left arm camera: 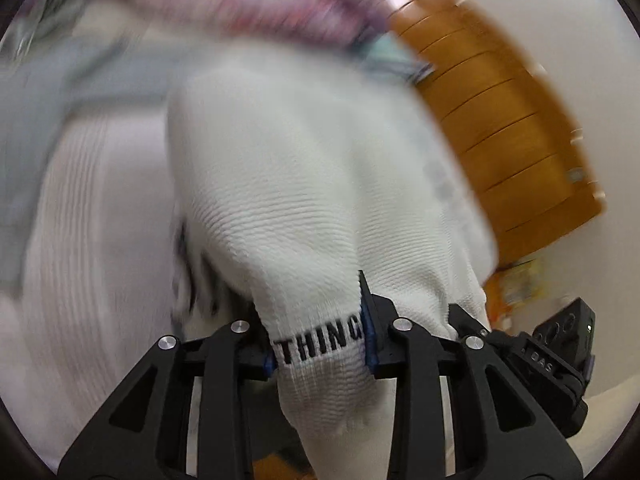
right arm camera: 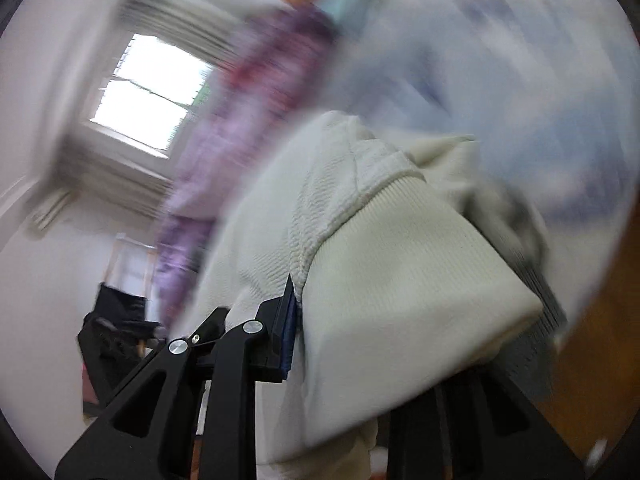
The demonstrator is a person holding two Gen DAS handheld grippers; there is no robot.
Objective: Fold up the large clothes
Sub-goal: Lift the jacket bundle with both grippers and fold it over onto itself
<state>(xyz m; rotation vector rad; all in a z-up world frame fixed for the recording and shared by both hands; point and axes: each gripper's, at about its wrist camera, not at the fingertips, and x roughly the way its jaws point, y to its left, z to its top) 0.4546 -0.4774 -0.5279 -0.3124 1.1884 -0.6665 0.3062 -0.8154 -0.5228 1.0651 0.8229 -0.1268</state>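
Note:
A large white knit garment [left arm camera: 304,184] fills the left wrist view, lifted in the air. My left gripper [left arm camera: 320,350] is shut on its ribbed hem, which bears black letters "THING". In the right wrist view the same cream-white garment [right arm camera: 384,264] drapes over my right gripper [right arm camera: 360,320], which is shut on a ribbed cuff or hem; the right finger is hidden under the cloth. Both views are motion-blurred.
A pink-purple patterned cloth [left arm camera: 256,4] and pale blue-grey fabric [left arm camera: 60,80] lie beyond the garment. A brown wooden panel [left arm camera: 500,128] stands to the right. The other gripper's black body [left arm camera: 560,356] shows at lower right. A bright window [right arm camera: 148,92] and a black chair [right arm camera: 116,320] are at left.

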